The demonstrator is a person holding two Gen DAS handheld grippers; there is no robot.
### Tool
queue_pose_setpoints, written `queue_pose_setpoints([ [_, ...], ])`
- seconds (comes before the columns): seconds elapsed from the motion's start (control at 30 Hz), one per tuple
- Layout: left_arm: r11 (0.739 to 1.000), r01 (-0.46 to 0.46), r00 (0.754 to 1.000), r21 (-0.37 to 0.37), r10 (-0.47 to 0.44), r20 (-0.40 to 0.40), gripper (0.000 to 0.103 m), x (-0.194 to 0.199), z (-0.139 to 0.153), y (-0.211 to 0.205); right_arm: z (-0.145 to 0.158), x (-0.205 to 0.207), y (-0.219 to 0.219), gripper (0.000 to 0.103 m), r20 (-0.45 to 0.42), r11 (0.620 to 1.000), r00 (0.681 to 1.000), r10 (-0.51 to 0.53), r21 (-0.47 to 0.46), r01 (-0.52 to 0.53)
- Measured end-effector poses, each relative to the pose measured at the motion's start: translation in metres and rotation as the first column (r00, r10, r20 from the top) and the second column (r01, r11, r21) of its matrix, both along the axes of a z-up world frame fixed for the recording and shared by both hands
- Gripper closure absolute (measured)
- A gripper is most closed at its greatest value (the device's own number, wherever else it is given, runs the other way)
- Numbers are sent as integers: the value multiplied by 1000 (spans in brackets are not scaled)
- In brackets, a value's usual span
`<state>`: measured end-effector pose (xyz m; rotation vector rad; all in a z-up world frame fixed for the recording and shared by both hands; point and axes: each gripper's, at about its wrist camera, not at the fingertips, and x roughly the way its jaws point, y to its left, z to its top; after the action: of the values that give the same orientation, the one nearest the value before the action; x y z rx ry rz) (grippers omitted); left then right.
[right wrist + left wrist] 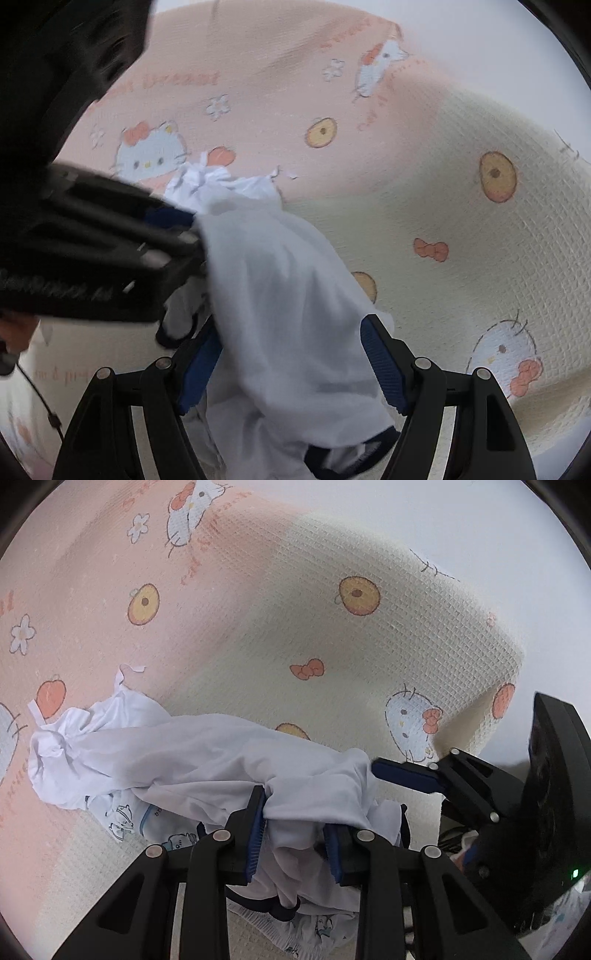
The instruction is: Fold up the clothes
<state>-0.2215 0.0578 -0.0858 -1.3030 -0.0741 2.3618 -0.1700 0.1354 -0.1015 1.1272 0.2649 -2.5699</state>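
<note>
A crumpled white garment (184, 753) with navy trim and a small cartoon print lies stretched across a pink-and-cream cartoon-cat cover (258, 627). My left gripper (297, 843) is shut on a bunched part of it, with cloth squeezed between the blue pads. One blue-padded finger of my right gripper (406, 775) touches the garment's right end. In the right wrist view the right gripper (291, 354) stands wide open, and the white garment (280, 288) drapes loosely between its fingers. The left gripper (177, 229) is blurred at the left, against the same cloth.
The cover (424, 206) is a soft, textured surface that drops off at its right edge (517, 653), with pale wall or floor beyond. A thin black cable (40, 402) hangs at the lower left of the right wrist view.
</note>
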Motion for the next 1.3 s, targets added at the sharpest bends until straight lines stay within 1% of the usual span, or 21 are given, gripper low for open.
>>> queue_pose_setpoints([
  [0.03,1000,4,1000,4,-4,5,77,0,-1,-1,0,-3,1,37,0,1000,1000,-8,-7,8],
  [0.07,1000,8,1000,8,-8,11,77,0,-1,-1,-1,-6,1,47,5,1000,1000,-11,-11,11],
  [0.1,1000,11,1000,12,-12,16,77,0,-2,-2,-1,-10,1,63,12,1000,1000,-15,-14,15],
  [0.13,1000,12,1000,-2,-12,16,77,0,-2,-2,-3,-14,2,70,23,1000,999,-22,-16,22],
  [0.17,1000,12,1000,-17,-12,17,77,1,-3,-2,-4,-17,2,81,34,999,999,-29,-17,29],
  [0.2,999,12,1000,-32,-12,17,77,2,-3,-2,-6,-21,3,87,45,999,998,-36,-21,37],
  [0.23,999,12,1000,-46,-11,17,74,2,-4,-2,-6,-24,5,89,56,998,997,-48,-38,50],
  [0.27,998,12,1000,-61,-11,17,64,3,-4,-3,-5,-27,9,91,67,996,996,-57,-65,62],
  [0.3,997,12,1000,-76,-11,17,56,4,-5,-3,-5,-28,12,91,70,994,995,-65,-82,71],
  [0.33,994,3,1000,-108,-3,2,39,6,-4,-2,-5,-31,17,91,74,991,994,-82,-97,89],
  [0.37,991,-4,1000,-136,1,-25,33,9,-3,0,-5,-33,22,92,78,988,992,-100,-108,108],
  [0.4,986,-11,999,-164,2,-52,33,13,-2,1,-6,-34,26,92,84,986,989,-119,-110,128],
  [0.47,985,9,999,-171,-18,-48,33,17,-5,4,-7,-36,35,92,101,978,982,-158,-122,170],
  [0.53,983,1,999,-184,-10,-43,33,15,-11,6,-9,-40,46,93,125,967,974,-189,-148,206],
  [0.67,977,-17,999,-211,10,-34,33,11,-23,9,-6,-41,54,93,126,961,970,-207,-161,226],
  [0.8,971,-35,999,-237,29,-26,34,7,-35,13,-5,-38,57,93,120,962,969,-214,-143,231],
  [0.83,972,-36,999,-231,30,-30,44,6,-34,14,-5,-38,58,93,119,963,969,-217,-137,232],
  [0.87,974,-38,999,-225,31,-34,64,4,-32,15,-5,-37,59,93,118,963,968,-220,-132,235],
  [0.97,978,-41,998,-204,32,-46,85,0,-27,18,-7,-36,66,93,121,958,963,-240,-131,255],
  [1.1,983,-45,997,-176,35,-63,88,-7,-20,23,-8,-33,79,93,128,945,954,-272,-151,289],
  [1.3,989,-21,997,-148,10,-76,92,-28,-8,48,-14,-36,98,93,166,922,928,-333,-151,358],
])
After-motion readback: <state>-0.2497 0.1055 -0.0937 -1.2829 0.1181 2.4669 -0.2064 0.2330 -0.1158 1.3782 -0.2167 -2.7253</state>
